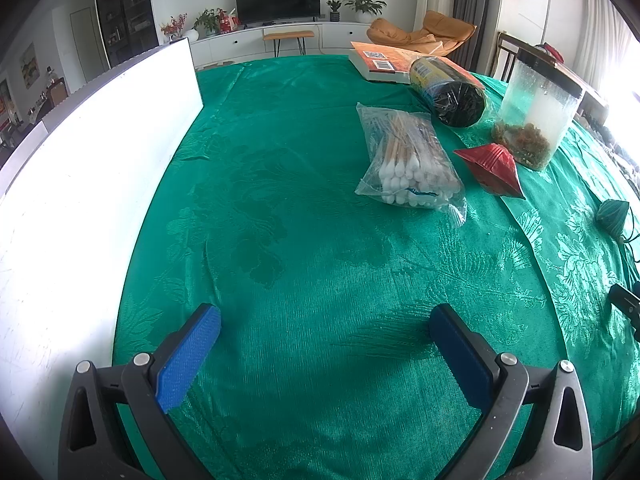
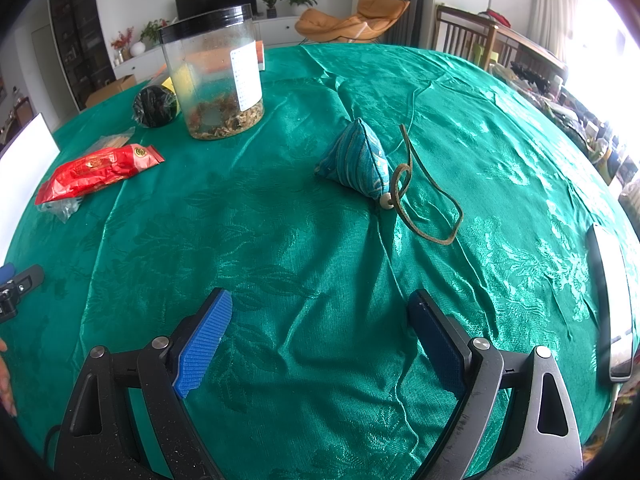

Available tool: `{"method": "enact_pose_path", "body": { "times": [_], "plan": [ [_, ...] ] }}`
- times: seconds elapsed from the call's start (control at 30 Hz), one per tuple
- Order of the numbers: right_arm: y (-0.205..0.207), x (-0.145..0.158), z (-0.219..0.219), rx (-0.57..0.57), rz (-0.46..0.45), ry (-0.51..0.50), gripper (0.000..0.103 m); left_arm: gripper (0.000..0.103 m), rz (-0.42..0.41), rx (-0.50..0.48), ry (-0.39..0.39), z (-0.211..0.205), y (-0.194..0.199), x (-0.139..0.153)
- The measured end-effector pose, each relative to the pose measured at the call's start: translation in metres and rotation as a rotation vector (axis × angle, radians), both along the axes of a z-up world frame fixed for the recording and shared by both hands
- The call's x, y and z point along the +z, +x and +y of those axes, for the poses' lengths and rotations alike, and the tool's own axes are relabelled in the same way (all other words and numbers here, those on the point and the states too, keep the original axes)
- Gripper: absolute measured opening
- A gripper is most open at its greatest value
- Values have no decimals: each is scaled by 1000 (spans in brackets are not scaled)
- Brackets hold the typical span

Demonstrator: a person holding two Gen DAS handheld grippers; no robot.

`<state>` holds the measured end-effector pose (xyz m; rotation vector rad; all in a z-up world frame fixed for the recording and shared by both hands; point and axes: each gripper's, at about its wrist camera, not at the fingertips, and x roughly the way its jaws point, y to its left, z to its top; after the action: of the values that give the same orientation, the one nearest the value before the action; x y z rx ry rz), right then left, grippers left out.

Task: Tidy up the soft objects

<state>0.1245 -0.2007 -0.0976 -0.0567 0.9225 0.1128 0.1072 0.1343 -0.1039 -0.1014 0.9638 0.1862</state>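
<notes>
Green patterned cloth (image 2: 280,240) covers the whole table I am working over, with a living room behind it. From my right wrist view the teal striped pyramid pouch (image 2: 358,160) sits on the cloth ahead of and slightly right of the right gripper (image 2: 320,316), well apart from it; a small pale bead and a brown cord (image 2: 428,200) trail from its lower corner and loop over the cloth to its right. My right claw is spread wide with nothing between its blue pads. To the far left lies a red printed packet (image 2: 100,170) whose lettering I cannot read, resting on a clear bag. Behind it stands a clear jar (image 2: 216,76) with a black lid, dried bits at the bottom and a white label too small to read; a dark roll lies just beside it. From my left wrist view the left gripper (image 1: 326,326) is also spread wide over bare cloth, holding nothing. Ahead to the right a clear bag of cotton swabs (image 1: 408,160) lies flat, near the red packet (image 1: 492,166) and the jar (image 1: 536,108). A book (image 1: 384,60) with 2 barcode-like squares lies farther back, and a white board (image 1: 80,184) stands along the left edge.
</notes>
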Motion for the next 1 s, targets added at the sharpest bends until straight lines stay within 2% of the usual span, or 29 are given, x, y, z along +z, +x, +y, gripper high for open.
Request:
{"method": "enact_pose_path", "body": {
  "times": [0.33,0.43,0.5,0.63,0.73,0.8,0.9,0.97,1.0],
  "plan": [
    [0,0,0,0,0,0,92,103,1,3,-1,-1,-1,0],
    [0,0,0,0,0,0,92,103,66,-15,-14,0,5,2],
    [0,0,0,0,0,0,92,103,135,-17,-56,4,13,7],
    [0,0,0,0,-1,0,92,103,16,23,-203,23,26,52],
    [0,0,0,1,-1,0,92,103,-11,33,-255,33,61,78],
    [0,0,0,1,-1,0,92,103,37,-11,-239,28,95,80],
    [0,0,0,1,0,2,92,103,154,-50,-187,17,139,60],
    [0,2,-2,12,9,29,92,102,205,-65,-215,9,158,43],
    [-2,6,-3,31,19,78,91,102,226,-76,-232,4,165,35]
  ]
}}
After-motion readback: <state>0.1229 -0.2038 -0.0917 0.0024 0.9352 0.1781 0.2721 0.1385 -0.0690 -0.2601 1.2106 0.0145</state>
